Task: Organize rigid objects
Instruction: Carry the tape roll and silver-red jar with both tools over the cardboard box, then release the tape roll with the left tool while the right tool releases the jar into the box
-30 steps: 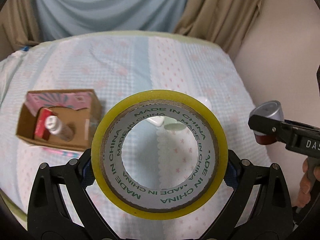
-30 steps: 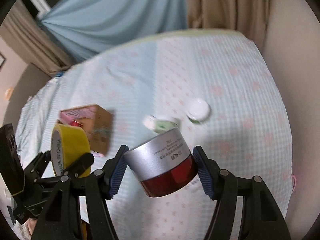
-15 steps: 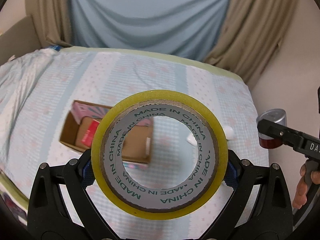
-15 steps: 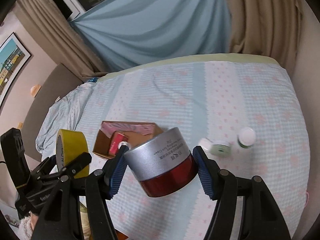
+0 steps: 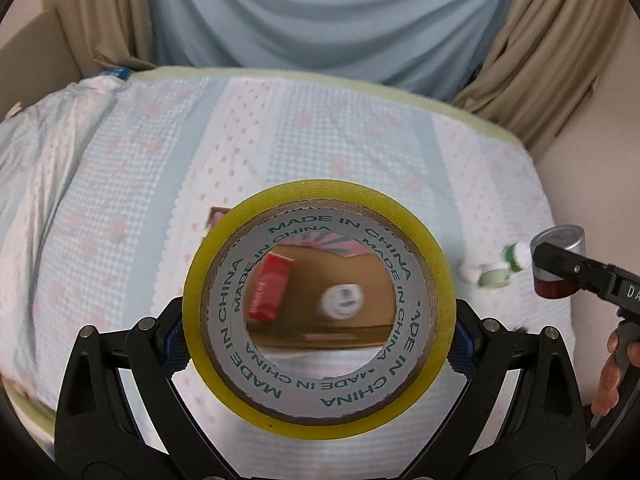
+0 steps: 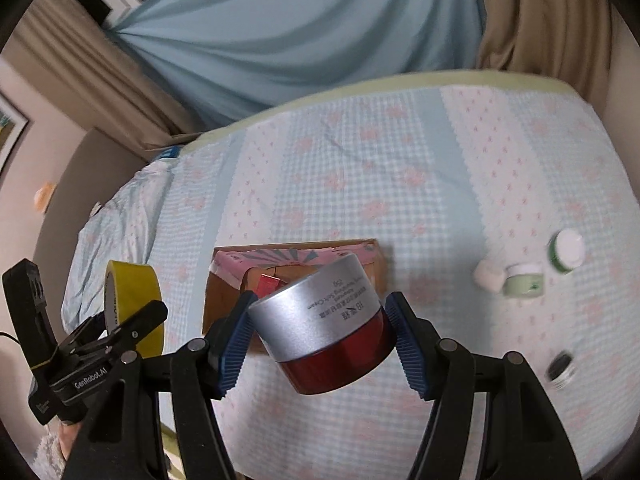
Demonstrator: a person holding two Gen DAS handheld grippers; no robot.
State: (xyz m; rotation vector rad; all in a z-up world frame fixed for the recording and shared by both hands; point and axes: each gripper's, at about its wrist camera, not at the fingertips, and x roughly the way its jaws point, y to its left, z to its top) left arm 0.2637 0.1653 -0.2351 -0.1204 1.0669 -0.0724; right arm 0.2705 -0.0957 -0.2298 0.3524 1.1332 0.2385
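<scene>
My left gripper [image 5: 320, 344] is shut on a yellow tape roll [image 5: 430, 264], held upright above the bed; it also shows in the right wrist view [image 6: 134, 292]. Through the roll's hole I see the open cardboard box [image 5: 332, 258] holding a red packet [image 5: 270, 286] and a white-capped bottle [image 5: 342, 300]. My right gripper [image 6: 322, 340] is shut on a red cream jar with a silver lid [image 6: 320, 308], held above the box [image 6: 378, 266]. The jar also shows at the right edge of the left wrist view [image 5: 558, 264].
Small jars lie on the checked bedspread to the right: a white cap [image 6: 488, 274], a pale green jar [image 6: 524, 280], a green jar with white lid [image 6: 566, 250] and a dark jar [image 6: 560, 366]. A wall borders the bed's right side. Curtains hang behind.
Both grippers have moved left toward the box with their loads. The box now sits behind the tape roll's hole and under the red jar.
</scene>
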